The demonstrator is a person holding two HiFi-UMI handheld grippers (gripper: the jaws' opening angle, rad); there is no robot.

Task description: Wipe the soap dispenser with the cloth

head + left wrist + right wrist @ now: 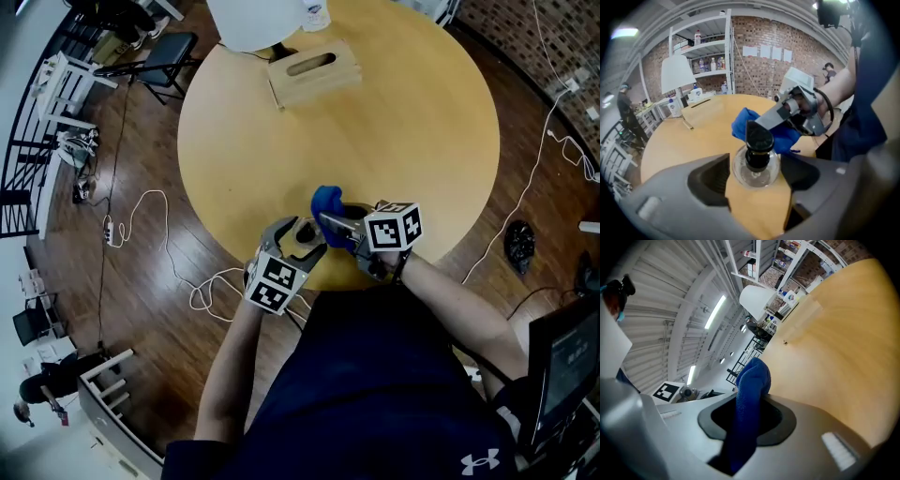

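The left gripper (298, 239) clasps the upright dispenser (757, 159) at the worktop's (394, 141) near edge. The right gripper (339, 225), clamped on the cloth (326, 202), is just to its right. The cloth is against the dispenser's far-right side, so the wipe likely runs leftward.

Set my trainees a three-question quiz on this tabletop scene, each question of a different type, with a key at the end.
1. True or false: the right gripper is shut on the blue cloth.
2. Multiple choice: what stands between the jaws of the left gripper? A) lamp B) soap dispenser C) wooden box
3. Fill in: the dispenser's pump top is coloured ____.

Key: 1 true; 2 B; 3 black.
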